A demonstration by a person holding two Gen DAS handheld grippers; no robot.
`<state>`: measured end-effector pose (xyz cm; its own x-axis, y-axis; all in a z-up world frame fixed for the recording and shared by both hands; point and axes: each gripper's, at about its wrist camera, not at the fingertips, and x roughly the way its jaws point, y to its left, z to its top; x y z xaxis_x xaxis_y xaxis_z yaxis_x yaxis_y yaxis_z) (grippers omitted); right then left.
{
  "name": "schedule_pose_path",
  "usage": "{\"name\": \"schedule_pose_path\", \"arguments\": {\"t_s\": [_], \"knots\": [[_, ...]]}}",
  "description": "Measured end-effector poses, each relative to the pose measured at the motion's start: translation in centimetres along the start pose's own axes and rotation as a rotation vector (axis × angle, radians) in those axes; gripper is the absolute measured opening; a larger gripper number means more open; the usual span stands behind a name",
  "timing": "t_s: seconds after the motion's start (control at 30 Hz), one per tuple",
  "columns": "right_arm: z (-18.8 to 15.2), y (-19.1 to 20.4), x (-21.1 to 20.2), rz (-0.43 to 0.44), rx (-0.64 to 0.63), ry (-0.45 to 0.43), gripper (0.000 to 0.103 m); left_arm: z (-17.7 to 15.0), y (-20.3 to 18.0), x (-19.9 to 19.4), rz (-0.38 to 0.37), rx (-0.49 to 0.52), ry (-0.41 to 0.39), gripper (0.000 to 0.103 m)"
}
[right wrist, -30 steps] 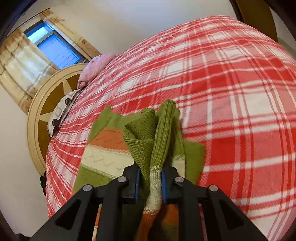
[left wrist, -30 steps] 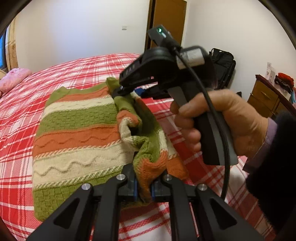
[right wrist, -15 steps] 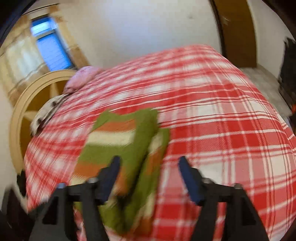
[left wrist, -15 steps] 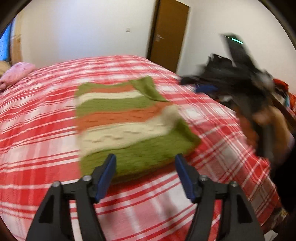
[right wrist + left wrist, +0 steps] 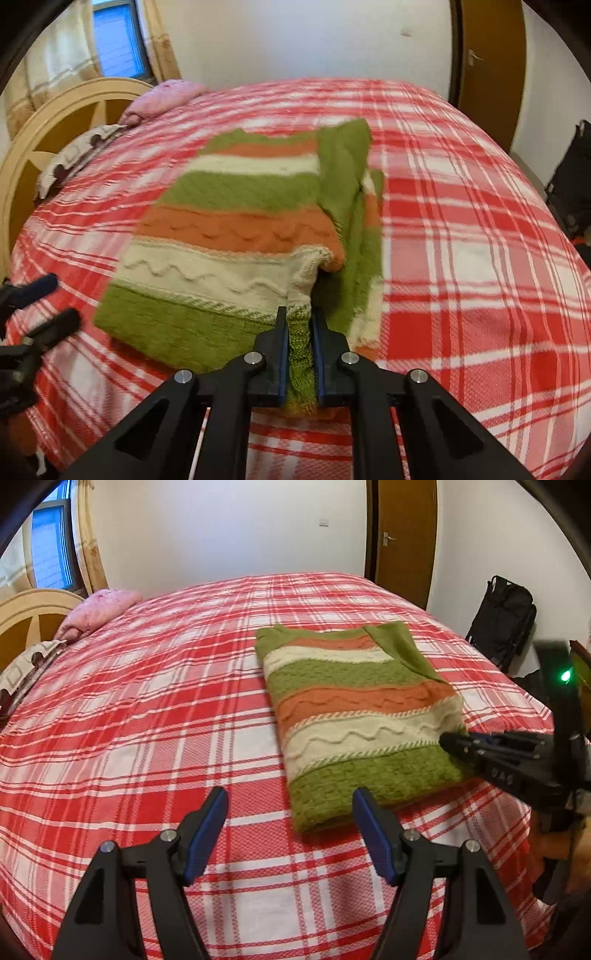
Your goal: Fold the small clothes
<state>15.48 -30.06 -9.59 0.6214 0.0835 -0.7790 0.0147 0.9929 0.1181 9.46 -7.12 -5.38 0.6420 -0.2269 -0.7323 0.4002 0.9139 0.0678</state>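
Observation:
A knitted sweater (image 5: 354,716) striped green, orange and cream lies partly folded on the red plaid bed (image 5: 147,709). My left gripper (image 5: 290,834) is open and empty, just short of the sweater's near green hem. My right gripper (image 5: 299,332) is shut on the sweater's (image 5: 229,229) near right green hem corner; it also shows in the left wrist view (image 5: 448,742) at the sweater's right edge. The left gripper shows at the left edge of the right wrist view (image 5: 48,302), open.
A pink pillow (image 5: 99,609) and a wooden headboard (image 5: 55,122) are at the far left. A brown door (image 5: 402,535) is behind the bed. A black bag (image 5: 506,616) stands on the floor to the right.
Both grippers let go of the sweater sleeve fold and drew back. The left gripper stays open near the hem. The right gripper has closed on the sweater's hem corner.

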Motion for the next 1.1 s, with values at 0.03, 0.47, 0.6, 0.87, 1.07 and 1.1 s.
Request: {"name": "schedule_pose_path", "arguments": {"t_s": [0.03, 0.47, 0.6, 0.87, 1.07, 1.1], "knots": [[-0.5, -0.6, -0.1, 0.022, 0.04, -0.007, 0.011, 0.0, 0.0, -0.2, 0.009, 0.005, -0.001, 0.072], [2.0, -0.5, -6.9, 0.089, 0.106, -0.1, 0.011, -0.1, 1.8, -0.7, 0.015, -0.034, 0.009, 0.072], [5.9, 0.0, -6.5, 0.032, 0.032, -0.134, 0.024, 1.3, 2.2, -0.1, 0.004, -0.05, 0.009, 0.072], [13.0, 2.6, 1.2, -0.078, -0.114, -0.128, 0.061, 5.0, 2.0, 3.3, 0.004, -0.088, 0.008, 0.072], [14.0, 3.6, 8.7, -0.195, -0.219, 0.011, 0.025, 6.2, 1.4, 7.7, 0.004, -0.138, 0.067, 0.072], [14.3, 3.1, 9.0, -0.186, -0.196, 0.0, 0.024, 6.2, 1.3, 8.1, -0.005, -0.146, 0.07, 0.072]]}}
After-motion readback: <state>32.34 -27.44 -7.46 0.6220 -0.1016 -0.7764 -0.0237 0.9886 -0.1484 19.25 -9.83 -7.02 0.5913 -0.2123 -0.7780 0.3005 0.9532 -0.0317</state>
